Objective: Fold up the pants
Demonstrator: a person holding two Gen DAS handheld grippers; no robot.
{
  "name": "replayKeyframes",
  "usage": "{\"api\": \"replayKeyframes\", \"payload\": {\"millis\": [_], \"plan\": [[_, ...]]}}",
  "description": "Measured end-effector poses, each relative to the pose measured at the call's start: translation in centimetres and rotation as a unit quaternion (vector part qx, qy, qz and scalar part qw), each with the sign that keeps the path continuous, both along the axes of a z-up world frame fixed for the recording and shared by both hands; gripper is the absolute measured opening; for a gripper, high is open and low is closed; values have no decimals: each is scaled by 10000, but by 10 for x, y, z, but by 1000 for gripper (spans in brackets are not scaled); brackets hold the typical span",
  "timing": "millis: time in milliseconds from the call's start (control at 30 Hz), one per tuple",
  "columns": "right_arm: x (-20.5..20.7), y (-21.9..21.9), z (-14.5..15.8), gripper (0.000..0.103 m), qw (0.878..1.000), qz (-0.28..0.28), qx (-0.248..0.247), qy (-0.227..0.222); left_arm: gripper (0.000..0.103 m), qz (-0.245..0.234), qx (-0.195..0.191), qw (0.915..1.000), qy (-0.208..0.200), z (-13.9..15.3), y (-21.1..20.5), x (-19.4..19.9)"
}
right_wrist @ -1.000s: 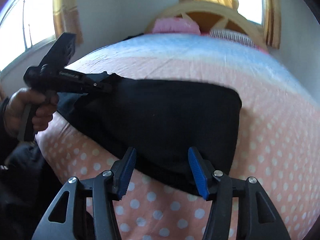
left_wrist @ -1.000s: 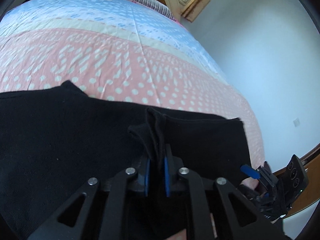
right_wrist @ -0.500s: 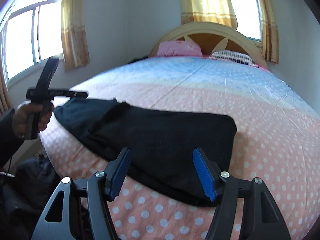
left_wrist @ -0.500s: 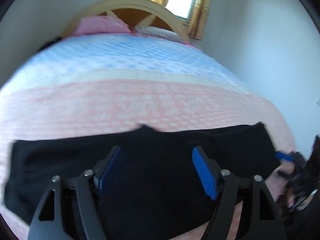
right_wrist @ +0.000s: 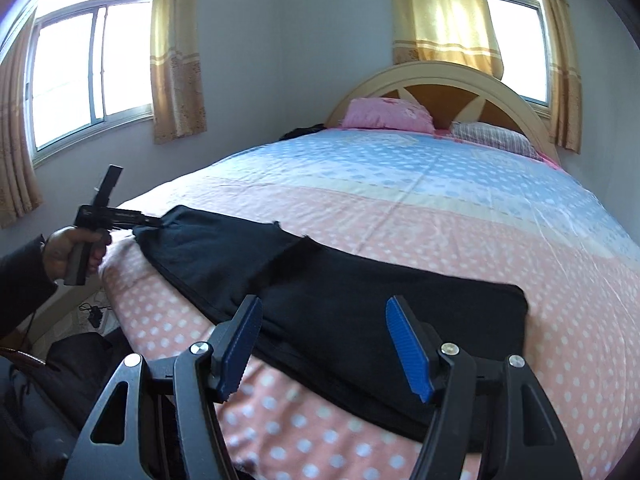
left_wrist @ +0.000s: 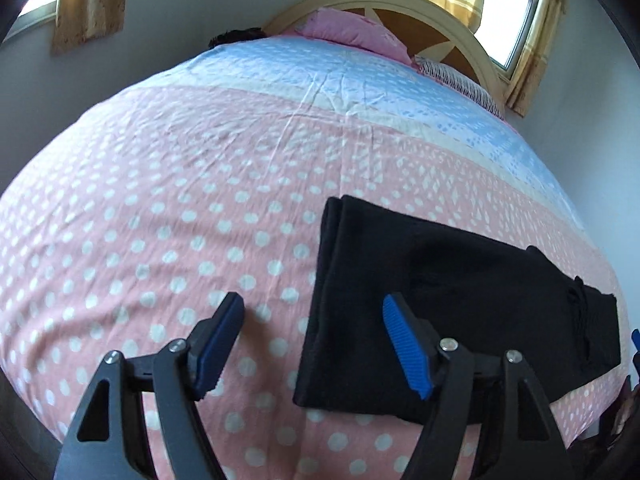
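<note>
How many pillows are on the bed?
2. A pink pillow leans on the headboard toward the left, and a striped pillow lies to its right. More may be hidden behind them.

Soft window (right_wrist: pixel 90 68) daylight (fisheye-warped edges)
</note>
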State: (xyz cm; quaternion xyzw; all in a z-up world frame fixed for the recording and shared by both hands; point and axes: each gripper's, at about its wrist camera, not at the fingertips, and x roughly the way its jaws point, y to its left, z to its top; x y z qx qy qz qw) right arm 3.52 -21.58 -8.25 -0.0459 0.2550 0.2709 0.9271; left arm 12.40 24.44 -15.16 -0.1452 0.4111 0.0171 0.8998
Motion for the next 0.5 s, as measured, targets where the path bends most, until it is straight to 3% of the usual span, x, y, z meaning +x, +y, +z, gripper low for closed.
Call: {"api": "replayKeyframes", "payload": {"millis": [200, 300, 400, 500], "plan": [[9, 40, -5, 66, 9996, 267, -108, 32, 70, -105, 9, 9999, -96, -2, -19, 6], [6, 49, -10, 66, 9993, 356, -90, 106, 61, -264, 67, 9996, -75, -1, -26, 1], [5, 53, -16, 66, 9990, 383, -157, 150, 61, -326, 31, 9994, -75, -1, -27, -2], [5, 51, -17, 66, 9992, 358, -97, 174, 60, -291, -326, 9990, -109, -3, -16, -2]]}}
